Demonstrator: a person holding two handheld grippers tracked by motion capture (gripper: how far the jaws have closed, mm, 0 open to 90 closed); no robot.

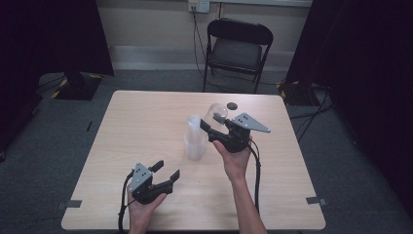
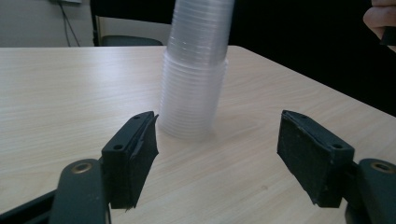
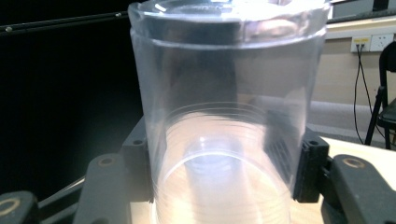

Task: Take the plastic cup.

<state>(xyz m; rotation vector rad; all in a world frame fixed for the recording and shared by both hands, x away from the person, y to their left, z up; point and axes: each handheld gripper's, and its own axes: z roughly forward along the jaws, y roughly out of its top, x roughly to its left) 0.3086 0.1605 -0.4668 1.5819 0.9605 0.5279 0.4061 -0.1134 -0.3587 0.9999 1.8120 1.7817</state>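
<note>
Clear plastic cup (image 3: 224,116): clamped between right gripper (image 1: 214,127) fingers (image 3: 135,163), raised above table (image 1: 146,122). Stack of clear cups (image 1: 195,138): upright mid-table, just left of it. Left gripper (image 1: 165,170): fingers (image 2: 133,156) spread, empty, near front edge.

High view: overhead, facing forward and down over the whole worktop (image 1: 146,122).
Left gripper view: low, close, facing the cup stack (image 2: 194,84).
Right gripper view: pressed against a clear cup (image 3: 224,116).
Shared: the cup stack, high and left.
</note>
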